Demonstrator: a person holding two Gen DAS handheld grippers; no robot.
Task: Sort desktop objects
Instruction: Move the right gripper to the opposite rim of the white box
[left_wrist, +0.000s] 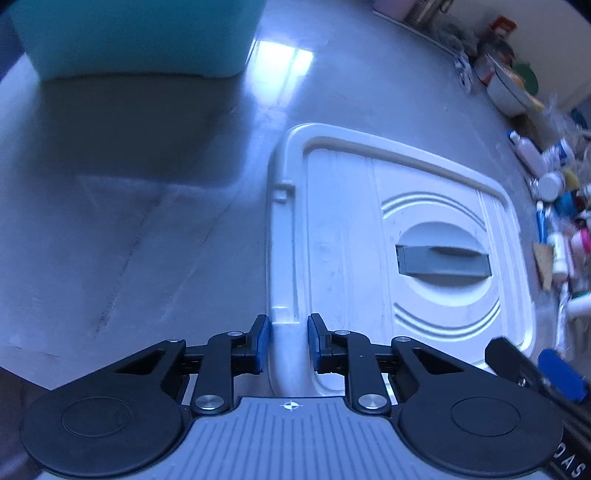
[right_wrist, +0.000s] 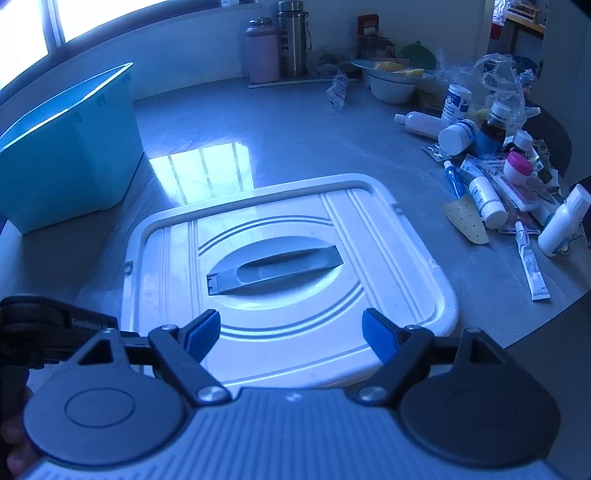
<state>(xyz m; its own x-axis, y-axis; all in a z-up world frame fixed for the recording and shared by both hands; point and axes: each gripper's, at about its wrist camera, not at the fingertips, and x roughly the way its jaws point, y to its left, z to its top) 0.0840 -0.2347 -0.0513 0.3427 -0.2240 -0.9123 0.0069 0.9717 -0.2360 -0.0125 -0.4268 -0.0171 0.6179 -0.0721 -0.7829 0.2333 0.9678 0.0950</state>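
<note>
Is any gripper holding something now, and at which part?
The left gripper grips the white lid by its rim. The right gripper is open, holding nothing.

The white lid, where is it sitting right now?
The white lid lies flat on the grey table in the centre of the right wrist view, with the teal bin to its left and the heap of medicine bottles to its right.

Left hand-held gripper (left_wrist: 289, 341) straddles the white lid's (left_wrist: 406, 236) rim.
</note>
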